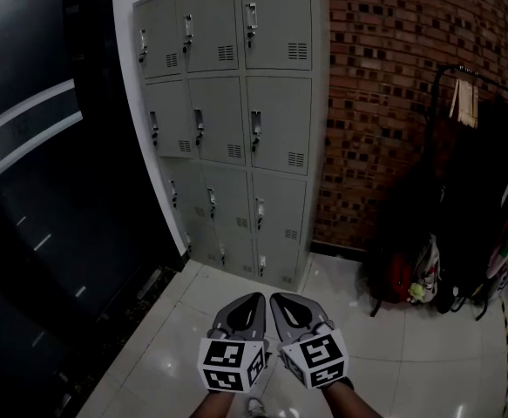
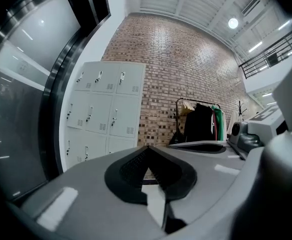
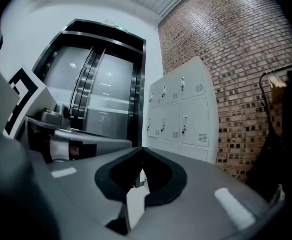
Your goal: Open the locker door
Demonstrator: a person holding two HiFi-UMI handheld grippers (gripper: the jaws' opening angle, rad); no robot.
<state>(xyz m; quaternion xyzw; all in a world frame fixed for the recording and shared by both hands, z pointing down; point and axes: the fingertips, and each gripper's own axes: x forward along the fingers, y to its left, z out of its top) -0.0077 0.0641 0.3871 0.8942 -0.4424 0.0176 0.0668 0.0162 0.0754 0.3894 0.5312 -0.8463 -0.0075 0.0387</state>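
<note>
1. Where the scene ends at the far side, a brick wall (image 1: 410,103) is recorded.
2. Locker bank (image 1: 232,120): set against that wall, left of centre, all doors (image 1: 279,124) shut, well apart from both grippers.
3. Clothes rack (image 1: 489,198): placed far right.
4. Left gripper (image 1: 255,299), right gripper (image 1: 278,299): held near, side by side, jaws closed together, nothing gripped.

Head view: high, looking steeply down and forward; lockers (image 1: 236,129) at 12 o'clock, well apart.
Left gripper view: level, facing forward; lockers at 9 o'clock.
Right gripper view: level, facing forward; lockers at 3 o'clock.
Shared: lockers, brick wall (image 1: 410,103).
</note>
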